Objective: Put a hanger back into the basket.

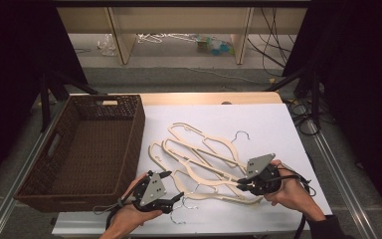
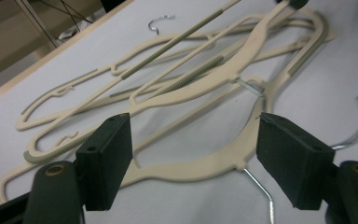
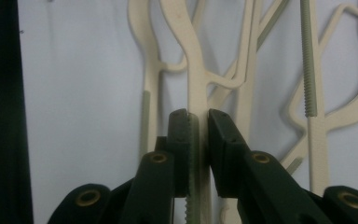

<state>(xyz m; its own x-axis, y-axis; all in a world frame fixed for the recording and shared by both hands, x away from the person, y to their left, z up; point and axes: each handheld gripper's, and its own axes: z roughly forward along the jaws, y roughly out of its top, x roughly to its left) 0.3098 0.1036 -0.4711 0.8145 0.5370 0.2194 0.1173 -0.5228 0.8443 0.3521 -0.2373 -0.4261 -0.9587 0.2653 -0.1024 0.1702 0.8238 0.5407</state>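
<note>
Several cream plastic hangers (image 1: 199,155) with metal hooks lie tangled on the white sheet (image 1: 268,124). My right gripper (image 1: 239,185) is at the pile's near right end. In the right gripper view it (image 3: 197,114) is shut on the ribbed arm of one hanger (image 3: 196,70). My left gripper (image 1: 175,185) is at the pile's near left corner, open. In the left gripper view its jaws (image 2: 193,123) stand wide apart just above the nearest hanger (image 2: 191,168), touching nothing. A hand holds each gripper.
An empty dark wicker basket (image 1: 138,134) stands to the left of the sheet, close to my left gripper. Loose metal hooks (image 1: 240,134) stick out of the pile at the far side and near the front edge (image 1: 184,219). Floor clutter lies beyond the table.
</note>
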